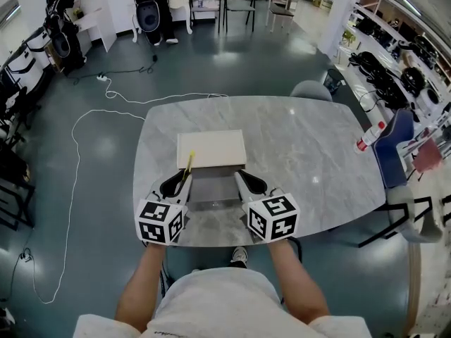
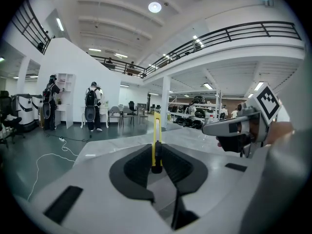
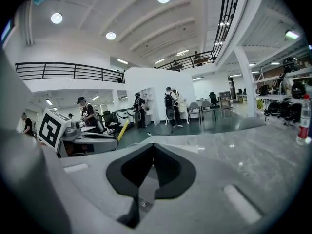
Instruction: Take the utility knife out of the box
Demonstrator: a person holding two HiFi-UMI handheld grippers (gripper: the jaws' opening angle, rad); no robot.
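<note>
A yellow utility knife (image 1: 188,165) sticks up and forward from my left gripper (image 1: 180,180), which is shut on its lower end. In the left gripper view the knife (image 2: 156,143) stands upright, pinched between the dark pads. It hangs over the left edge of a shallow grey box (image 1: 212,189) whose cream lid (image 1: 211,149) lies folded back on the marble table (image 1: 303,153). At the box's right side my right gripper (image 1: 241,179) is shut with nothing in it; its own view shows the pads (image 3: 165,172) pressed together.
A plastic bottle (image 1: 369,136) with a red cap lies near the table's right edge. Chairs (image 1: 405,167) stand to the right, and a white cable (image 1: 77,139) trails over the floor on the left. People stand at shelves far behind.
</note>
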